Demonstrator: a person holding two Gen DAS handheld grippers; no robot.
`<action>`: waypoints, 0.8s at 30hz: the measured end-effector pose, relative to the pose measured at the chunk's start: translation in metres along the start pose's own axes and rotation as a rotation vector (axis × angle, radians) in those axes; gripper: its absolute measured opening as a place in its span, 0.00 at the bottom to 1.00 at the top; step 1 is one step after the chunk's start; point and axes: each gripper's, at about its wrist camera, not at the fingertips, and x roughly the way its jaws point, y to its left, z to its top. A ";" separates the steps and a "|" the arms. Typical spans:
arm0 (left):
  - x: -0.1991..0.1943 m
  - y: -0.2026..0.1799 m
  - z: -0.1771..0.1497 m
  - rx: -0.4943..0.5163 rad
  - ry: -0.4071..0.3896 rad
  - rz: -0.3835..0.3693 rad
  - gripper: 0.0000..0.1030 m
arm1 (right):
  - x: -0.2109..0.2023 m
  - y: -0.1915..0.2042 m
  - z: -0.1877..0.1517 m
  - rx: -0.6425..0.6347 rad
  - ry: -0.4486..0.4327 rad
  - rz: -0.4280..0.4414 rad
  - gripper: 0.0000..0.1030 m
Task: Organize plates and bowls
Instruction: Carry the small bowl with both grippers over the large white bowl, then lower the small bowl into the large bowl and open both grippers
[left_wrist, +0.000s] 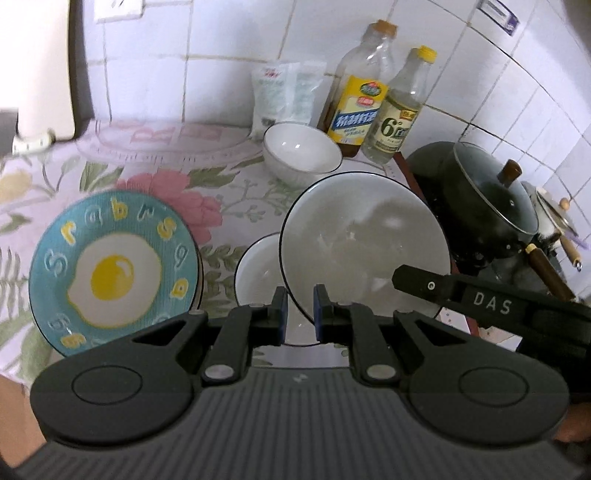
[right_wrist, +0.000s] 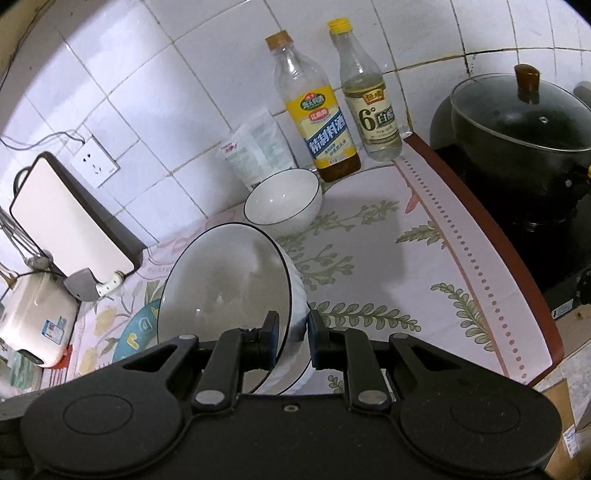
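Observation:
A large white bowl (left_wrist: 364, 236) with a thin black rim hangs tilted over the floral cloth, its inside facing both cameras. My left gripper (left_wrist: 300, 314) is shut on its lower left rim. My right gripper (right_wrist: 291, 339) is shut on the ribbed wall of the same bowl (right_wrist: 221, 288), and its tip (left_wrist: 400, 277) shows at the bowl's lower right in the left wrist view. A second white bowl (left_wrist: 258, 273) lies just under it. A blue fried-egg plate (left_wrist: 110, 273) sits to the left. A small white bowl (left_wrist: 301, 151) stands at the back.
Two bottles (right_wrist: 317, 114) and some white packets (right_wrist: 255, 155) stand against the tiled wall behind the small bowl (right_wrist: 282, 201). A dark pot with a glass lid (right_wrist: 517, 122) sits on the stove at right. A white board (right_wrist: 70, 221) and a white appliance (right_wrist: 33, 317) stand at left.

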 end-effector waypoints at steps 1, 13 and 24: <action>0.003 0.005 -0.002 -0.016 0.009 -0.006 0.12 | 0.003 0.002 -0.001 -0.009 0.002 -0.004 0.20; 0.044 0.036 -0.013 -0.131 0.118 -0.037 0.12 | 0.034 0.013 -0.011 -0.112 0.033 -0.055 0.20; 0.053 0.043 -0.005 -0.148 0.101 -0.009 0.12 | 0.053 0.018 -0.012 -0.156 0.057 -0.077 0.21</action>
